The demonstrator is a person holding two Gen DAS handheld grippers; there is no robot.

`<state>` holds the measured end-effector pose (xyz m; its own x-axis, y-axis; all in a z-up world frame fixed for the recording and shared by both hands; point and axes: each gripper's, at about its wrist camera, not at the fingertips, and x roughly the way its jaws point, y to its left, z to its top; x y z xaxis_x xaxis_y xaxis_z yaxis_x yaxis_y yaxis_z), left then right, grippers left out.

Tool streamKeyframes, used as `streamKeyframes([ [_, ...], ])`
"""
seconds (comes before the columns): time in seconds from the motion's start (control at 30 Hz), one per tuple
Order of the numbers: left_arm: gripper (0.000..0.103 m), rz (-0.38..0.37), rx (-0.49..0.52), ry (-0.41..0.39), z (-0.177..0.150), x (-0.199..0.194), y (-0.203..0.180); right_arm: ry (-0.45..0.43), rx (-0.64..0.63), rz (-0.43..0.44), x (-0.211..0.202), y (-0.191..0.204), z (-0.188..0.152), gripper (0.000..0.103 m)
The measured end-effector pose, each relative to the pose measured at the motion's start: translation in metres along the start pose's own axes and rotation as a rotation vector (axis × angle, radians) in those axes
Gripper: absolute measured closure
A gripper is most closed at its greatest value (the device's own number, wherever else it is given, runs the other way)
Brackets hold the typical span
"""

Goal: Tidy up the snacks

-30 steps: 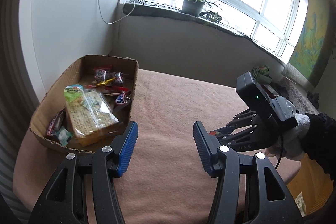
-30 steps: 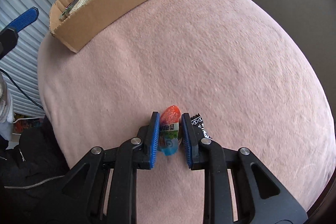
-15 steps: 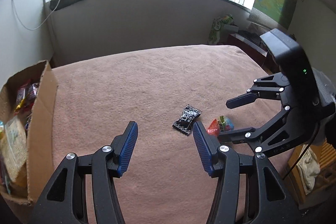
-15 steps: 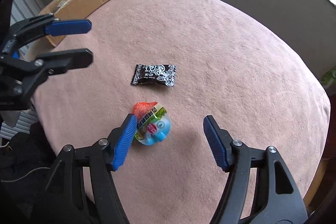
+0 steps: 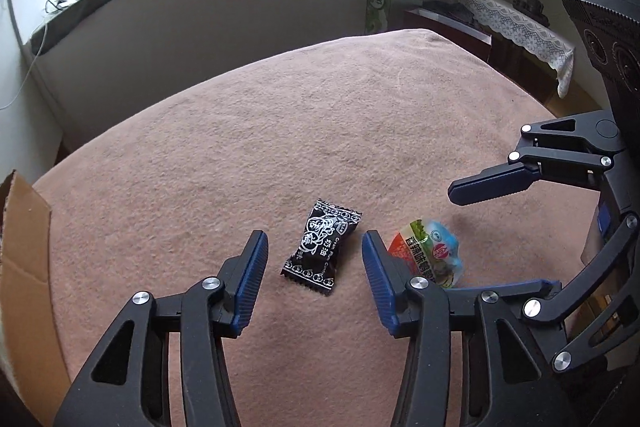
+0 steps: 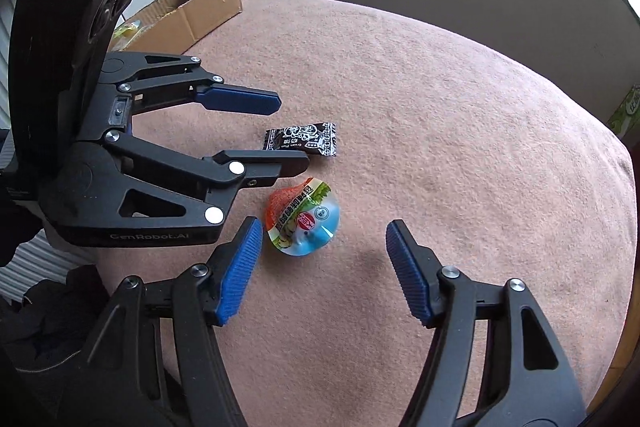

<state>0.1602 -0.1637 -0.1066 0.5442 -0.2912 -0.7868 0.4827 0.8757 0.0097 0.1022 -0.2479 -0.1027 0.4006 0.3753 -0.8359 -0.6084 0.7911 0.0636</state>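
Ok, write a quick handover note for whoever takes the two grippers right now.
Left gripper: closing around the black candy wrapper, pads not yet on it.
Right gripper: jaws closing, holding nothing; the jelly cup lies on the pink blanket just ahead, nearer its left finger.
Cardboard box at the blanket's far corner already holds snacks.
Left to do: grip the candy and the jelly cup, carry both to the box.

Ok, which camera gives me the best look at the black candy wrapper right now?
The left wrist view: the black candy wrapper lies unblocked on the pink cloth, centred between the closing fingers of the left gripper, not yet touched. In the right wrist view it is smaller, and a left gripper finger covers its lower left corner.
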Motion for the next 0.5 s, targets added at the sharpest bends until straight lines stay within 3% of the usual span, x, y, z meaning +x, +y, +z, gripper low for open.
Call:
streamKeyframes([
  [0.3, 0.080, 0.007, -0.062, 0.015, 0.000, 0.012, 0.015, 0.005, -0.017, -0.020, 0.030, 0.020, 0.014, 0.048],
  [0.5, 0.080, 0.017, -0.094, 0.006, -0.010, 0.005, 0.021, -0.004, -0.041, -0.046, 0.039, 0.028, 0.019, 0.055],
])
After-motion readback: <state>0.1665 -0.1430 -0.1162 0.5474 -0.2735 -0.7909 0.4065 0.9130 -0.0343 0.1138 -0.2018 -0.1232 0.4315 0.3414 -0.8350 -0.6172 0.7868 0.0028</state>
